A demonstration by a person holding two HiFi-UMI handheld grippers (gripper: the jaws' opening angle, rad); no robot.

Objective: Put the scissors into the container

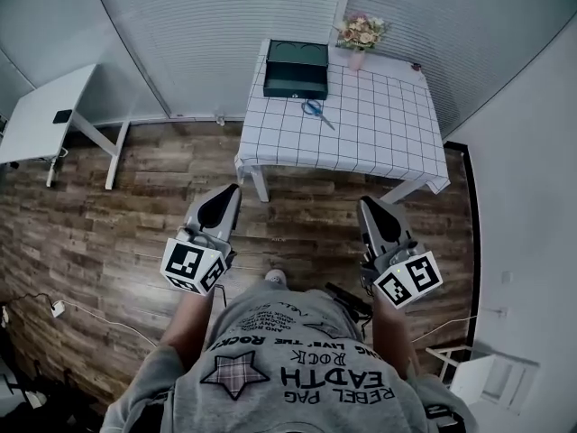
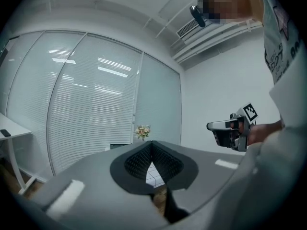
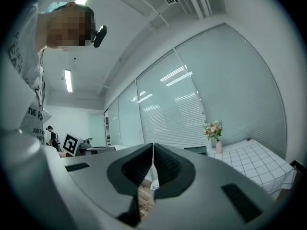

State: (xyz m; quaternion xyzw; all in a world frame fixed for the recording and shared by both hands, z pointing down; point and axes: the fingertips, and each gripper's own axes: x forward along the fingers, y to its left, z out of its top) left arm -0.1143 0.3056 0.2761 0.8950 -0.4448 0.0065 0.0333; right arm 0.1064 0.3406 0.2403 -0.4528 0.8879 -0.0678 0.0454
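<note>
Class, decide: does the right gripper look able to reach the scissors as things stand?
Probably not yet: the right gripper is held over the floor, short of the table, and its jaws are shut. Nothing blocks the scissors; stepping closer should do.

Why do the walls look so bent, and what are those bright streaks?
Head view: the wide lens bows the blinds and floor around the table. Left gripper view: fisheye circle, black corners, lamp reflections streaking the blinds. Right gripper view: the same streaks, plus a bright ceiling lamp.
</note>
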